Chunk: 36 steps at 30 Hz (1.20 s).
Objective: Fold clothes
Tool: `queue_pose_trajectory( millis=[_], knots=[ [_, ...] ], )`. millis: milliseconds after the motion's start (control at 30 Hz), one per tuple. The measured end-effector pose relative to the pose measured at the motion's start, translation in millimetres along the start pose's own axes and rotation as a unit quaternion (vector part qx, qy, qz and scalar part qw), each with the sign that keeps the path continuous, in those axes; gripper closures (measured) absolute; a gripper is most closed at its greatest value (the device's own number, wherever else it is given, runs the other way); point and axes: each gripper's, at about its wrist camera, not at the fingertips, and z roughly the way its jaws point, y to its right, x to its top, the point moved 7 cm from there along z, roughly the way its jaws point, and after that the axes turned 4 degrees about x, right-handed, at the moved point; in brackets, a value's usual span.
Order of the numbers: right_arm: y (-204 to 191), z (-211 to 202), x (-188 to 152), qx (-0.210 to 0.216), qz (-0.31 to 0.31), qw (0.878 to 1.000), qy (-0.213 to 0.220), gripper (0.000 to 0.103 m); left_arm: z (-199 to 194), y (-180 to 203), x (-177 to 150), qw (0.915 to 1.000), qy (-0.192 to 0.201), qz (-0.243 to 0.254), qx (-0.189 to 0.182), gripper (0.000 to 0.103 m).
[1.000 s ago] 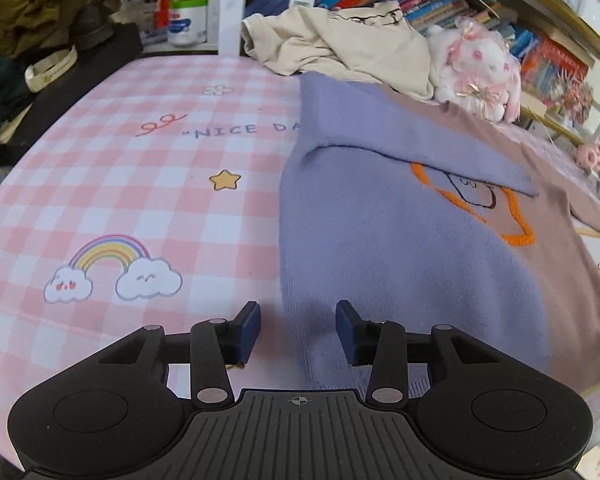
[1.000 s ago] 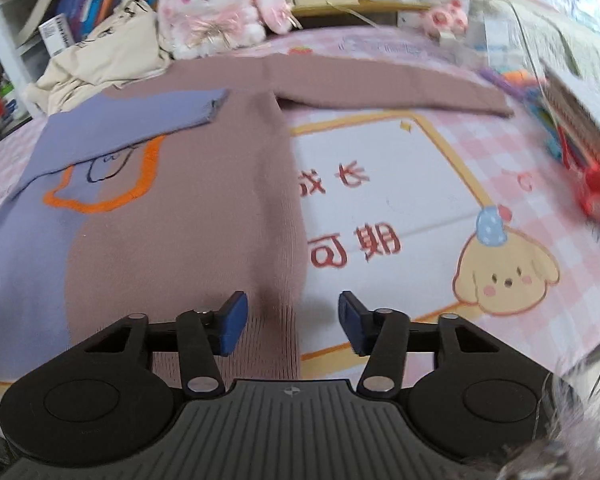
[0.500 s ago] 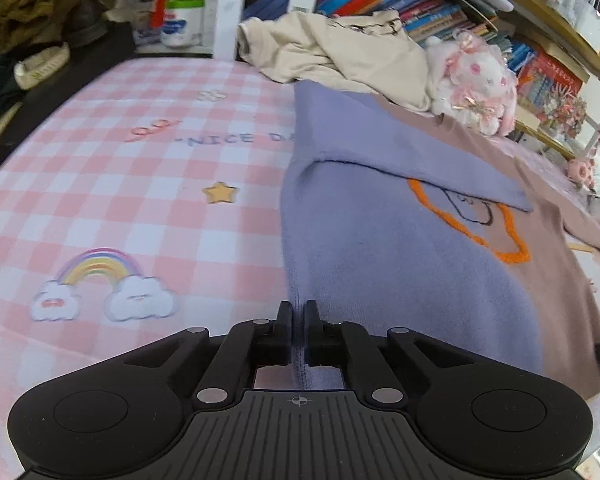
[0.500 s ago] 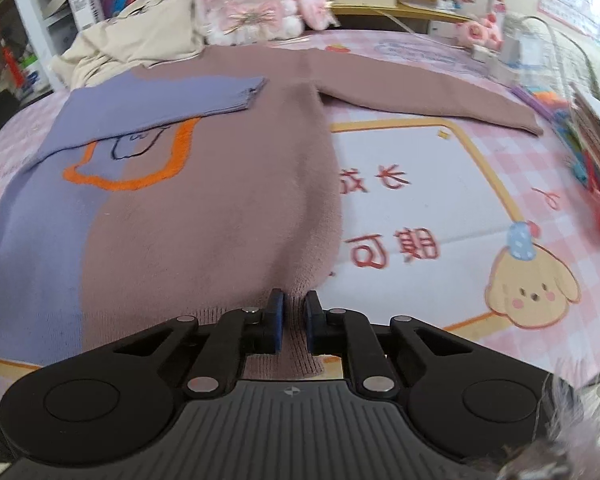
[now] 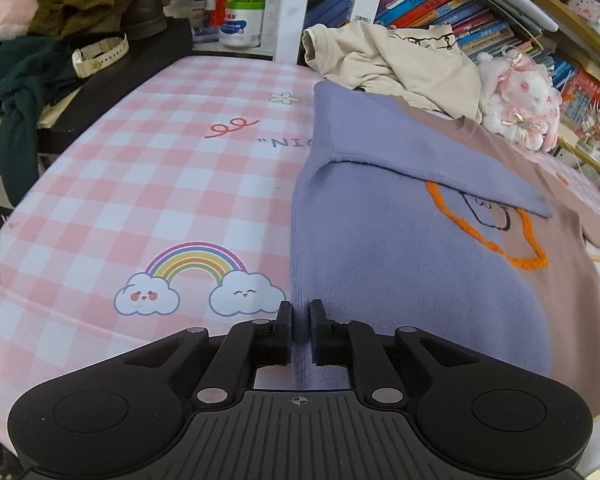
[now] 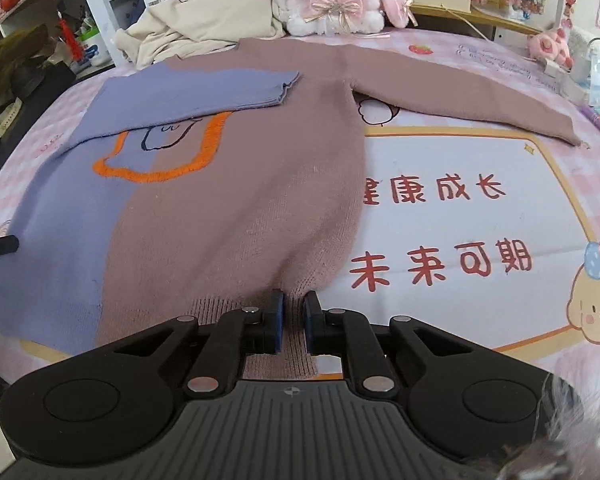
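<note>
Fold barely begun: the sweater (image 6: 240, 200) has only its purple sleeve (image 6: 204, 92) folded in; the brown sleeve (image 6: 452, 88) stays spread upper right. Left claw (image 5: 300, 334) and right claw (image 6: 292, 322) pinch the hem, left jaws opening slightly.

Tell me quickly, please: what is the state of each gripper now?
Left gripper: jaws opening slightly, still pinching the sweater hem, purple side.
Right gripper: shut on the sweater hem, brown side.
</note>
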Motion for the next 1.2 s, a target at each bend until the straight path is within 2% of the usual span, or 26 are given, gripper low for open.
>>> queue_pose_trajectory(
  millis=[100, 167, 200, 233, 300, 367, 467, 500, 533, 600, 733, 833, 1033, 1200],
  knots=[
    [1.8, -6.7, 0.3, -0.013, 0.002, 1.000, 0.004, 0.083, -15.4, 6.9, 0.6, 0.9998, 0.014, 0.009, 0.008, 0.091],
    [2.1, -18.4, 1.6, -0.012, 0.009, 1.000, 0.021, 0.066, -28.8, 14.7, 2.7, 0.9992, 0.033, 0.021, 0.010, 0.086],
    [2.0, -25.0, 2.6, -0.016, 0.012, 0.999, 0.032, 0.064, -34.9, 19.5, 3.5, 0.9987, 0.041, 0.028, 0.009, 0.080],
    [1.9, -31.6, 3.6, -0.019, 0.014, 0.999, 0.042, 0.060, -40.2, 25.3, 3.8, 0.9983, 0.048, 0.033, 0.005, 0.071],
    [2.3, -42.4, 5.4, -0.028, 0.020, 0.998, 0.059, 0.056, -48.6, 37.1, 2.8, 0.9974, 0.059, 0.042, -0.009, 0.065],
    [2.0, -52.7, 5.8, -0.037, 0.024, 0.996, 0.075, 0.046, -54.3, 50.0, -1.1, 0.9960, 0.066, 0.054, -0.026, 0.064],
    [-0.3, -62.4, 0.3, -0.051, 0.019, 0.995, 0.087, 0.039, -56.4, 71.1, -12.5, 0.9938, 0.063, 0.079, -0.046, 0.062],
    [0.4, -64.1, -2.7, -0.056, 0.017, 0.995, 0.085, 0.038, -56.1, 77.2, -16.0, 0.9932, 0.059, 0.087, -0.049, 0.051],
    [1.4, -65.6, -5.9, -0.061, 0.016, 0.995, 0.083, 0.036, -55.5, 83.3, -19.3, 0.9926, 0.055, 0.095, -0.051, 0.036],
    [4.6, -68.5, -11.9, -0.071, 0.016, 0.994, 0.079, 0.032, -55.1, 94.6, -23.7, 0.9908, 0.052, 0.111, -0.058, 0.023],
    [19.8, -71.9, -17.1, -0.086, 0.037, 0.993, 0.075, 0.030, -56.8, 111.0, -25.2, 0.9876, 0.059, 0.128, -0.068, 0.015],
    [28.0, -71.7, -17.1, -0.089, 0.043, 0.992, 0.073, 0.029, -54.7, 117.2, -24.4, 0.9880, 0.059, 0.126, -0.067, 0.015],
    [47.0, -64.2, -3.6, -0.076, 0.042, 0.993, 0.079, 0.027, -47.8, 127.5, -17.0, 0.9916, 0.057, 0.108, -0.042, 0.014],
    [81.0, -55.2, 16.2, -0.059, 0.043, 0.993, 0.090, 0.027, -40.1, 150.3, -7.4, 0.9946, 0.056, 0.087, -0.009, 0.014]
  ],
)
